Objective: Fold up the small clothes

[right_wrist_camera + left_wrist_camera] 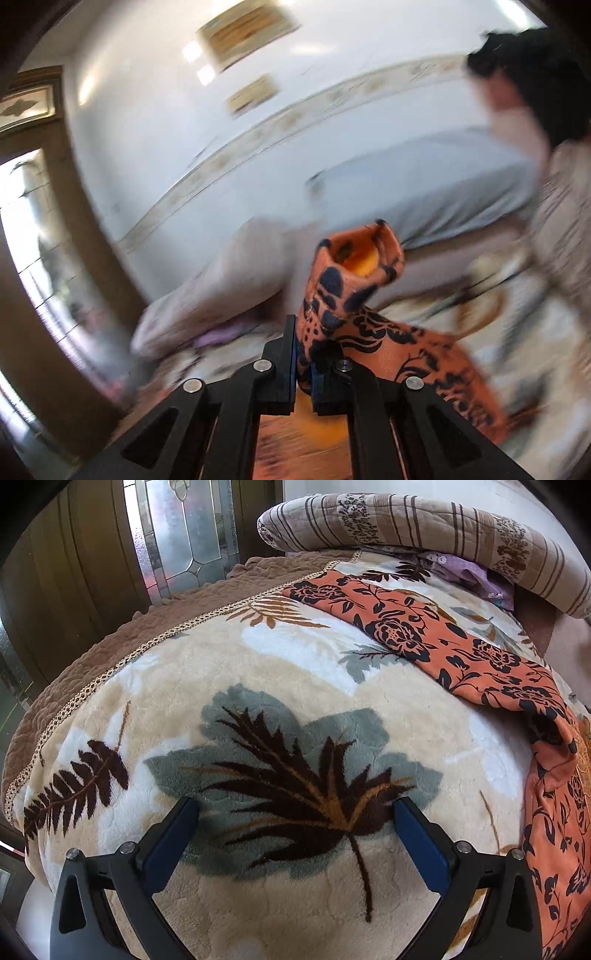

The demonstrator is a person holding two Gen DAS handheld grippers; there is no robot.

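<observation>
1. Bedroom setting: a bed is covered by a cream plush leaf-print blanket (280, 686), with a brown quilted coverlet (122, 635) along its far-left edge and a wooden door with leaded glass (177, 531) beyond that edge.
2. Landmark is taken as the big grey-and-brown leaf (295, 786) on the blanket. The orange floral garment (436, 635) is seen beyond and right of the leaf, draped down the blanket's right side; a striped folded quilt (406, 520) is stacked far behind the leaf.
3. The left gripper (295, 812) is held with its blue pads spread wide, straddling the leaf; nothing is gripped.
4. The right gripper (303, 354) is clamped on a bunched corner of the orange floral garment (354, 280), lifted clear; its background is heavily motion-blurred.
5. Risk, judged: only a small pinch of cloth is held, so it could be pulled out by a fast swing.
6. Risk, judged: with the other end unpinned by the left gripper, the whole garment could be dragged or creased instead of folded.
7. Risk, judged: a slide off the blanket's right edge is possible.
8. Writing: no brand, label or text can be read; wall frames (247, 26) are too blurred.
</observation>
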